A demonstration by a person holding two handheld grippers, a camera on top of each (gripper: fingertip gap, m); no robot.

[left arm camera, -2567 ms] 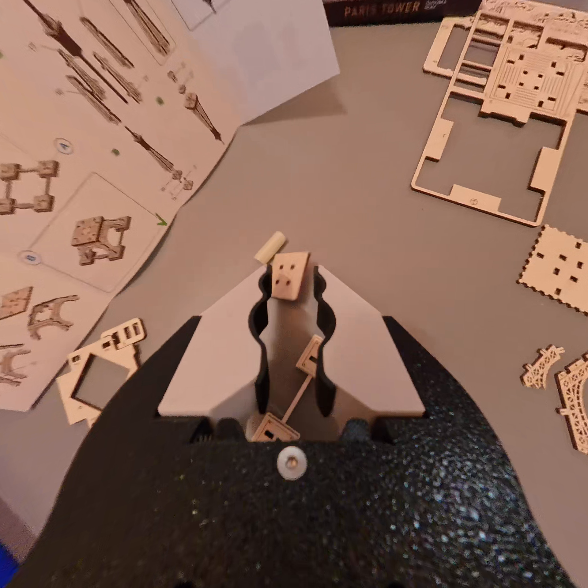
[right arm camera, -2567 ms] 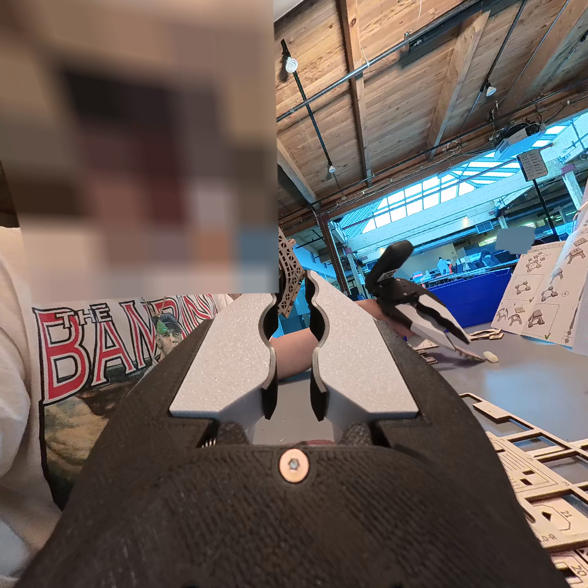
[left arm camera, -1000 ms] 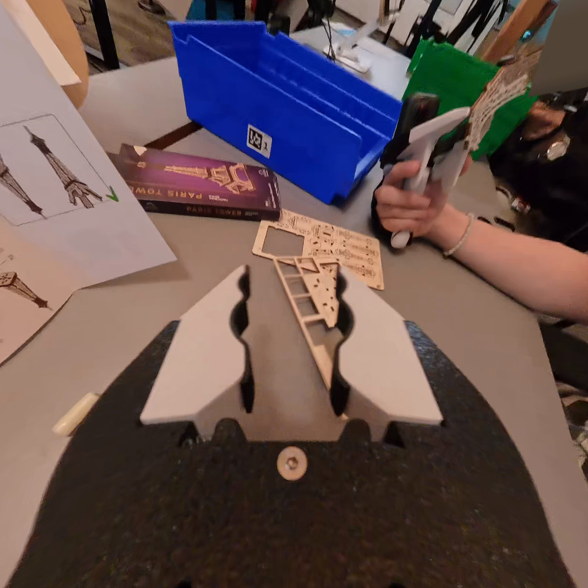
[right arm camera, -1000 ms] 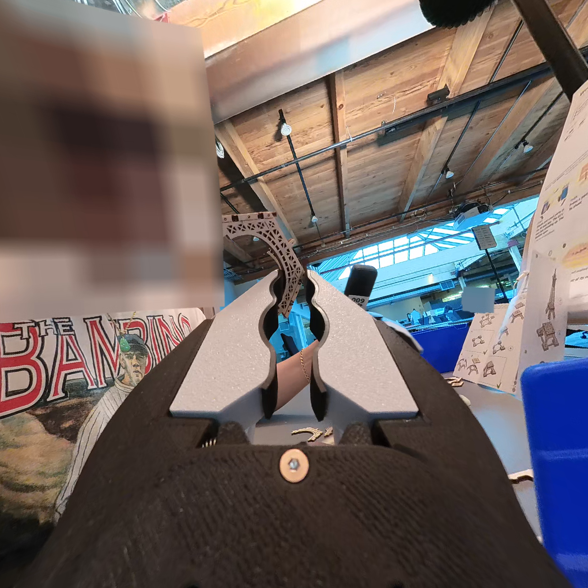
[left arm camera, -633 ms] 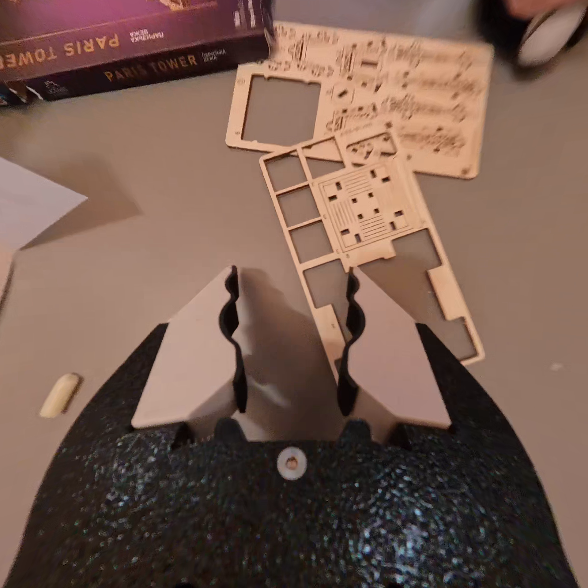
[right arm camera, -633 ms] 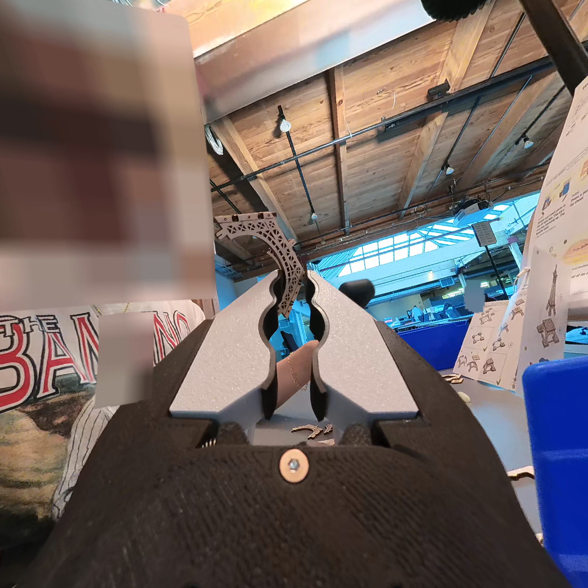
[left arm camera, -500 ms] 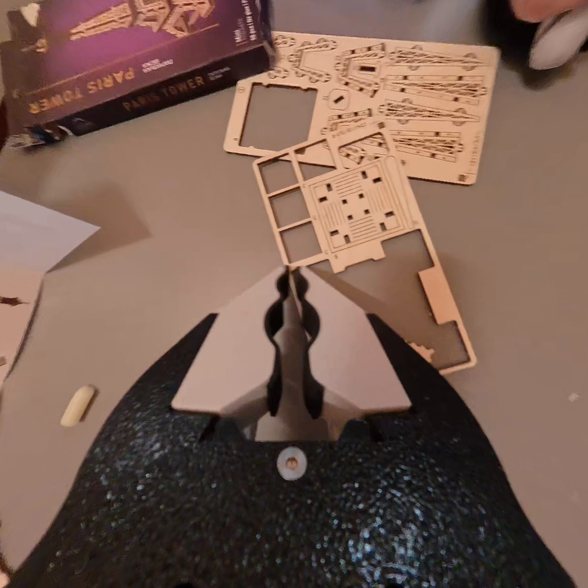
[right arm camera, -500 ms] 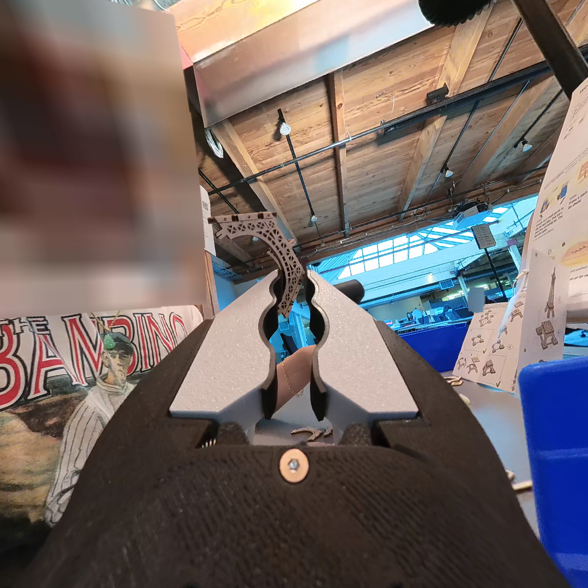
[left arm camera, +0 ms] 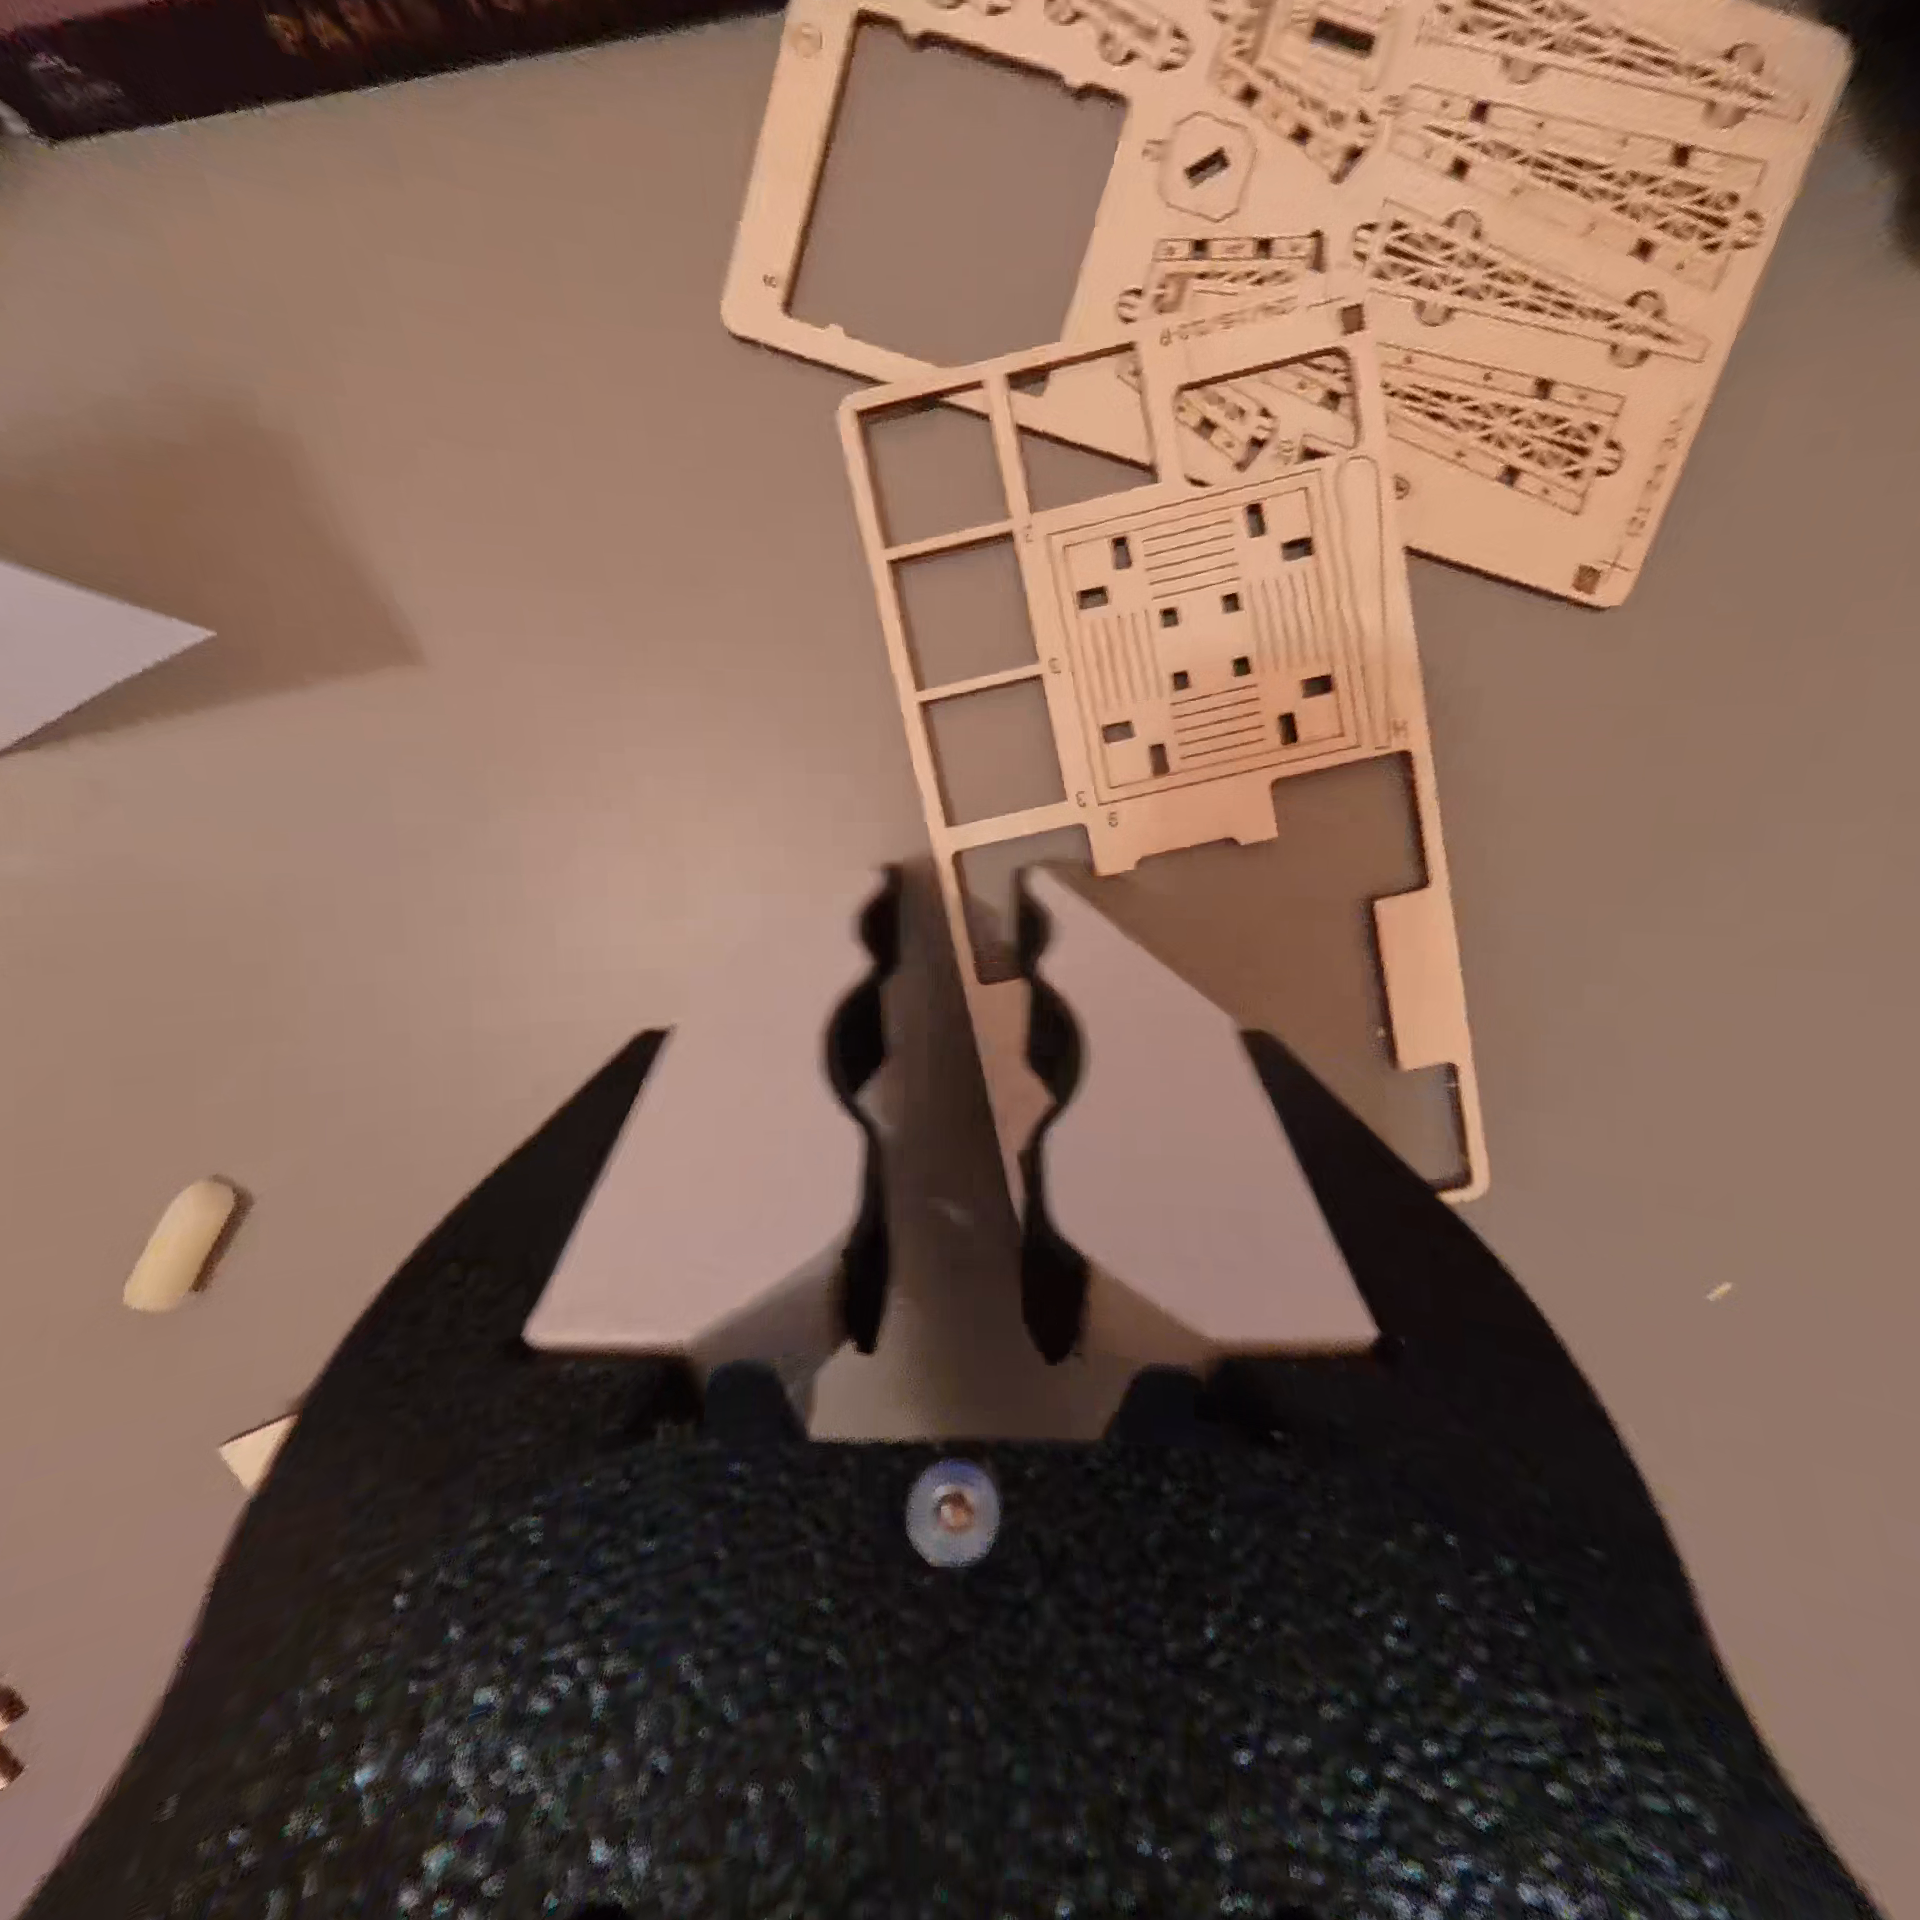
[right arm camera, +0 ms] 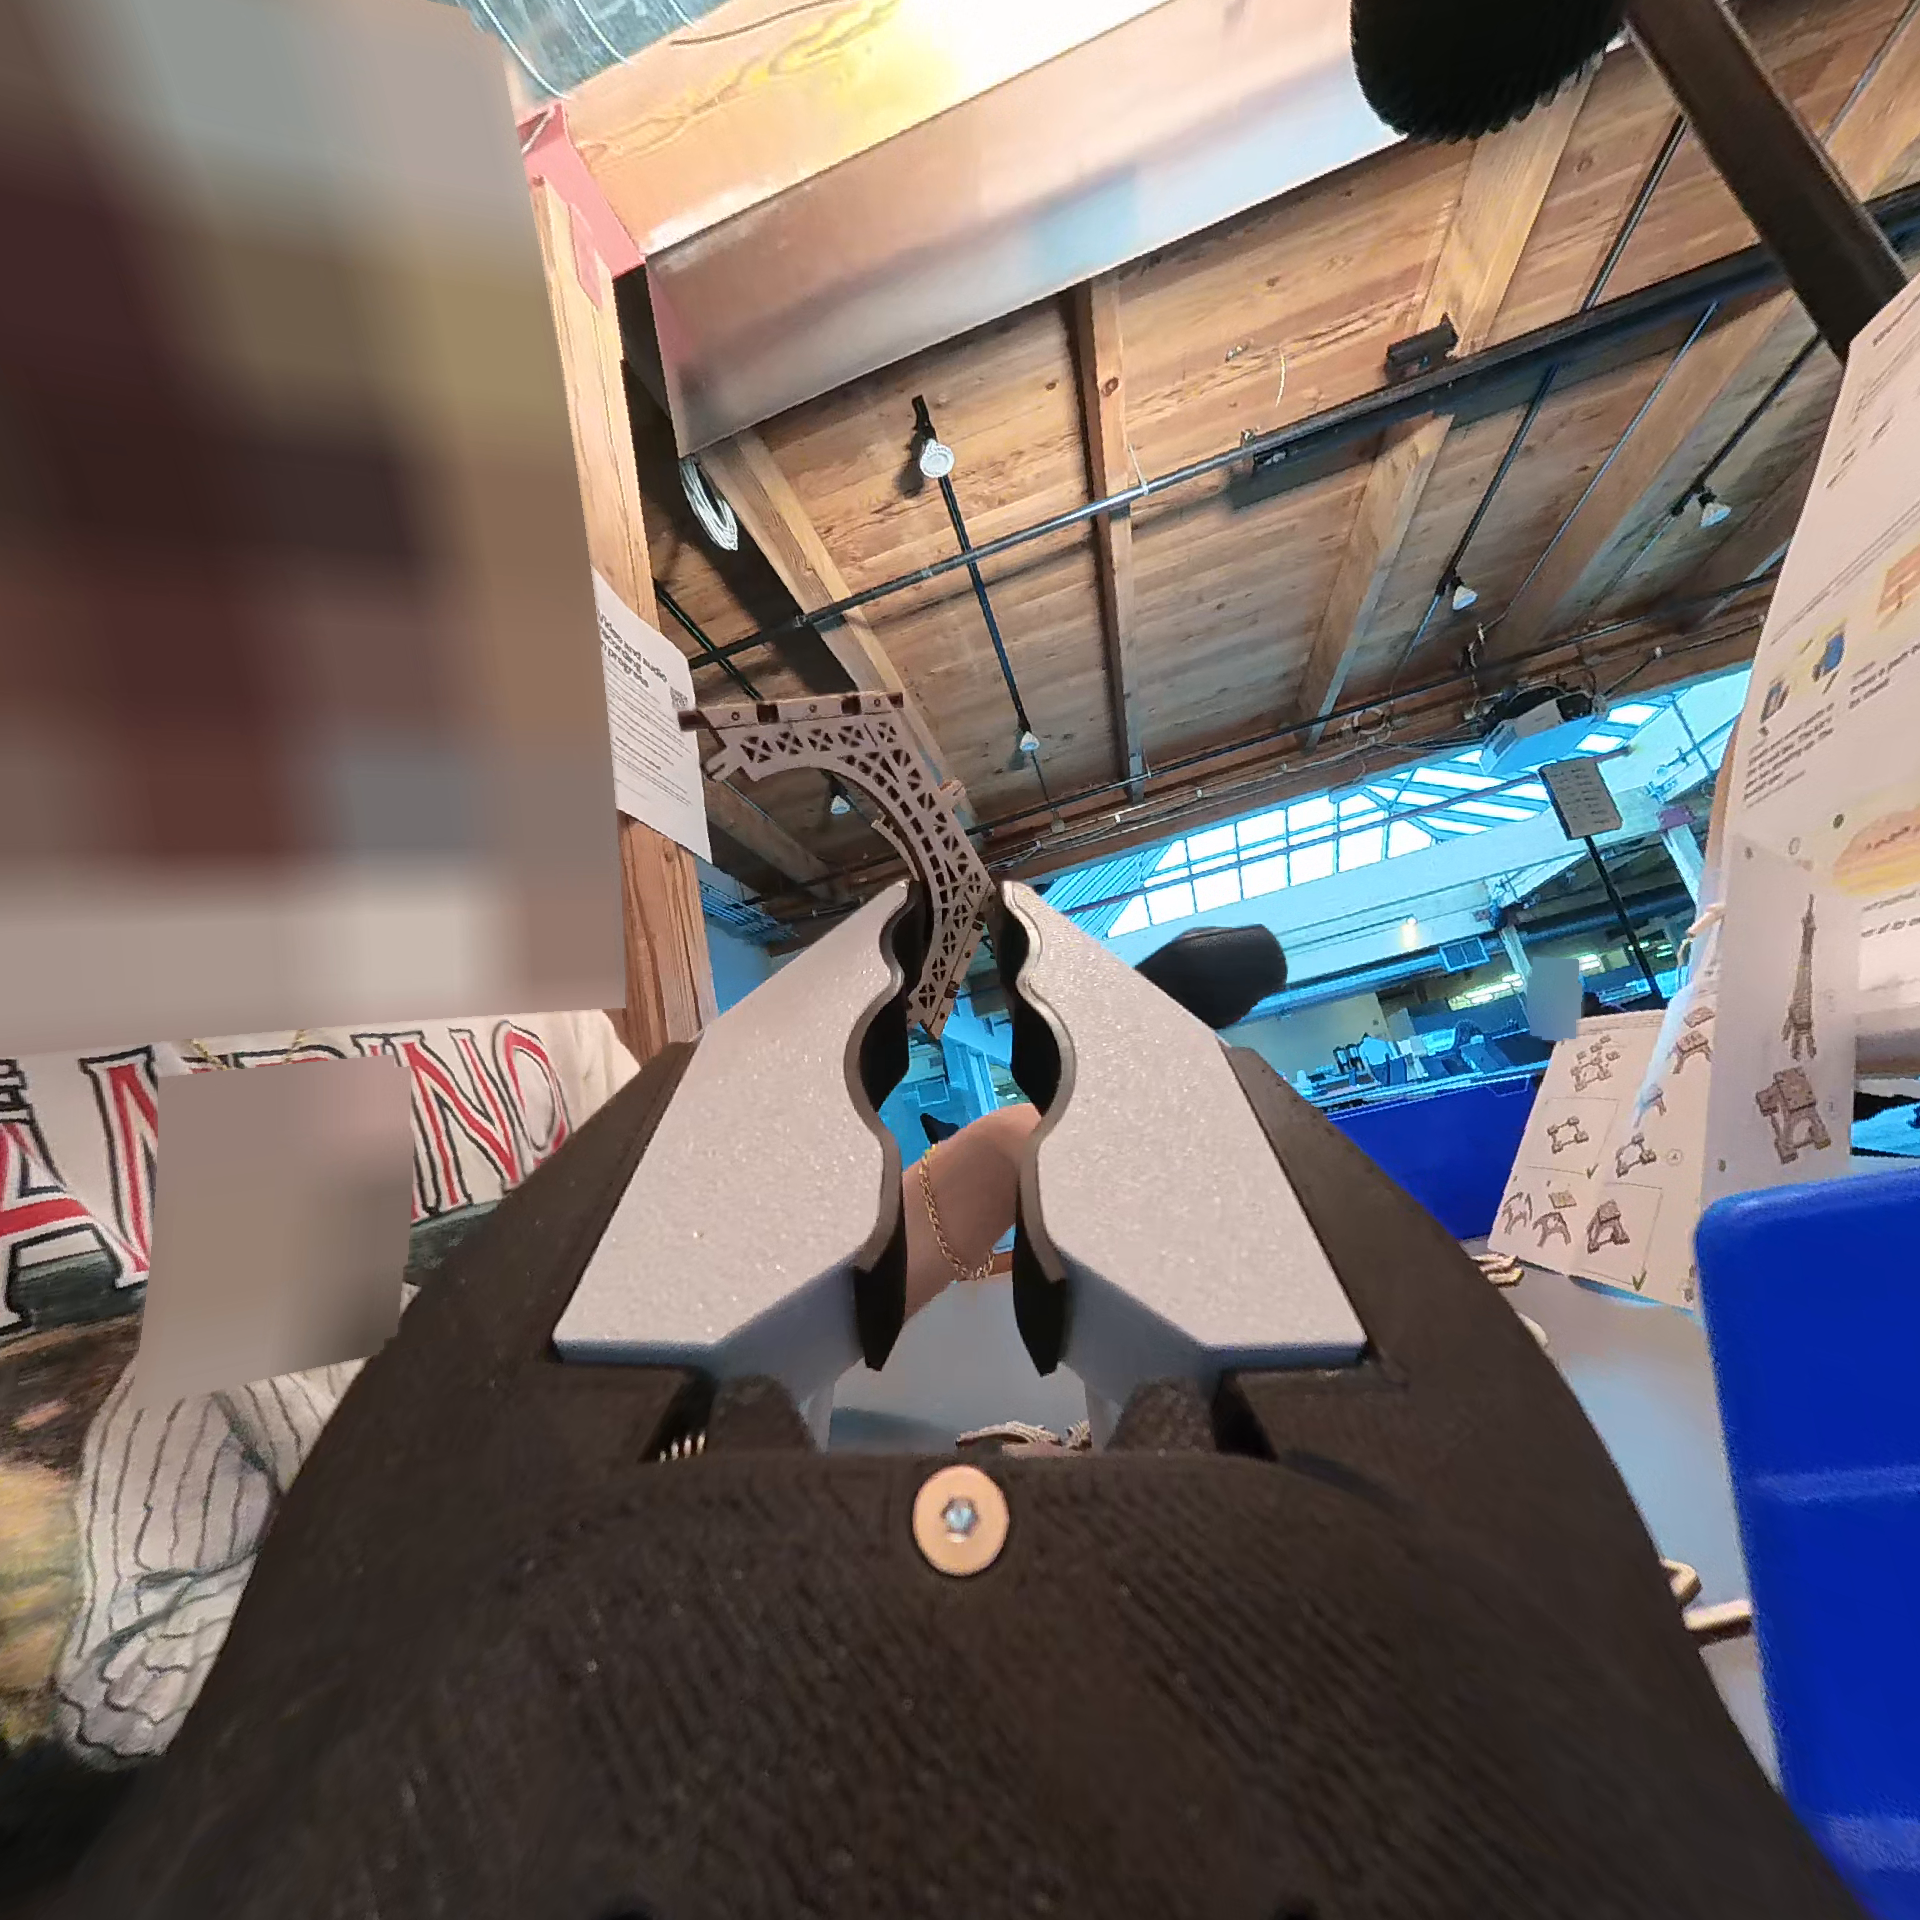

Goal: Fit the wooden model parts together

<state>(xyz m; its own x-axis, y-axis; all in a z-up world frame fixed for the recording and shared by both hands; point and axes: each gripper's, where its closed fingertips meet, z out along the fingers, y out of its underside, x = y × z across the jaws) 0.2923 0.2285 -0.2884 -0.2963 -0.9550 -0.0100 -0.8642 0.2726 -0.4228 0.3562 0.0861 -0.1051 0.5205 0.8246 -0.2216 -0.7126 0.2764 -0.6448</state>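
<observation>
In the left wrist view my left gripper (left arm camera: pixel 961 883) points down at the grey table with its jaws a little apart. The left edge strip of a small wooden parts sheet (left arm camera: pixel 1195 644) runs between the fingers, close to the right one, and does not look clamped. This sheet overlaps a larger wooden parts sheet (left arm camera: pixel 1507 208) behind it. In the right wrist view my right gripper (right arm camera: pixel 956 904) points upward and is shut on a curved lattice tower-leg piece (right arm camera: pixel 831 753), held in the air.
A dark purple kit box (left arm camera: pixel 312 42) lies at the far left edge. A cream pellet (left arm camera: pixel 177 1257) and a white paper corner (left arm camera: pixel 62 665) lie left. A blue bin (right arm camera: pixel 1818 1507), instruction sheets (right arm camera: pixel 1621 1143) and a person's forearm (right arm camera: pixel 966 1195) show in the right wrist view. About 25 cm separates my left fingertips from my right. Measured from the fingertips, the cream pellet (left arm camera: pixel 177 1257) is 15 cm or so from the left gripper and 35 cm from the right.
My left gripper tipped down over the table and moved closer to the sheets. It was shut half a second ago and its jaws now stand apart. The right gripper keeps holding the leg piece.
</observation>
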